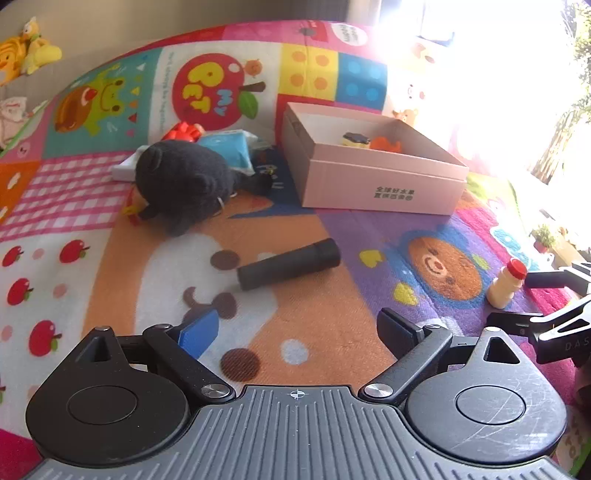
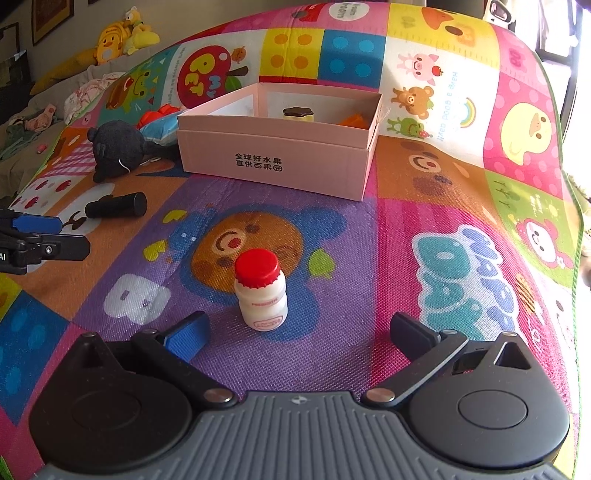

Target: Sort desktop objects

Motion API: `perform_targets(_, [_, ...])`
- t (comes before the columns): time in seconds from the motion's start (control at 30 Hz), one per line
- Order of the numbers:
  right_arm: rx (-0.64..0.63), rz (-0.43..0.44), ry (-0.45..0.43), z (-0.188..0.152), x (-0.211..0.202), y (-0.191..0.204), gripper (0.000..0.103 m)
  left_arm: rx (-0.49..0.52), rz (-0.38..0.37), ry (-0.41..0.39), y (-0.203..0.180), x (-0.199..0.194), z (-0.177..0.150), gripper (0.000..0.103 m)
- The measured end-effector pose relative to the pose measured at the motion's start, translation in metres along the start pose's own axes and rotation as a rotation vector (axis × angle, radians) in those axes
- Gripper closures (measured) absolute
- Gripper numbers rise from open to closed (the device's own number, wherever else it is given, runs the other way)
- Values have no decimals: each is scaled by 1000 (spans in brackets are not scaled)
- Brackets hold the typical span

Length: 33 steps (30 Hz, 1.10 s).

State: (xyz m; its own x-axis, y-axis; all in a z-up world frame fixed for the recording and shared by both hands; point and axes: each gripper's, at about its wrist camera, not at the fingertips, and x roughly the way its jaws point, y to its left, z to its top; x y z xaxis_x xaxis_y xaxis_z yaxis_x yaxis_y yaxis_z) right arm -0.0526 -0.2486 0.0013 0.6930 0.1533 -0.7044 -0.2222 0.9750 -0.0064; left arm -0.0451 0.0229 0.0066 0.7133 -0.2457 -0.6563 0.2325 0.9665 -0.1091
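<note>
A black cylinder [image 1: 288, 264] lies on its side on the play mat, a short way beyond my left gripper [image 1: 297, 326], which is open with nothing between its fingers. In the right wrist view, a small white bottle with a red cap [image 2: 261, 288] stands upright just ahead of my open right gripper [image 2: 301, 330], a little left of its middle and touching neither finger. The pink cardboard box [image 2: 280, 162] sits farther back with a dark-topped pudding toy [image 2: 298, 112] and an orange toy [image 2: 354, 120] inside. The bottle [image 1: 506, 284] also shows in the left wrist view.
A black plush toy [image 1: 181, 177] lies left of the pink box [image 1: 369, 184], with a blue packet [image 1: 229, 147], a red toy [image 1: 184, 131] and a flat white box [image 1: 123, 168] behind it. Yellow plush toys [image 2: 118, 33] sit beyond the mat. Strong window glare fills the right.
</note>
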Motion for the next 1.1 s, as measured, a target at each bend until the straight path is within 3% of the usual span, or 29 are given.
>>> perform_targets(0.17, [2,-4,-2,0,0,0,0,-44,102,3,-7,26,15,6])
perform_targets(0.33, [2,-3,-2,-1,-1,0,0,-137,129,-10,-3,50,37,7])
perform_targets(0.47, [2,-3,-3,-1,-1,0,0,-134,172,-33,-7,64,44,21])
perform_targets(0.53, [2,-3,-3,-1,-1,0,0,-110,192,-39,-8,66,45,22])
perform_targets(0.67, [3,-3,-3,-1,-1,0,0,-75,181,-39,-11,61,41,22])
perform_targets(0.87, [0,6,-9,0,-2,-1,0,33,21,-29,-32,32,13,22])
perform_targets(1.0, [-42,3,-30,-1,-6,6,1,92,-16,-19,-41,15,-4,22])
perform_targets(1.1, [-80,4,-67,-2,-11,14,23,98,-32,-20,-39,9,-11,17])
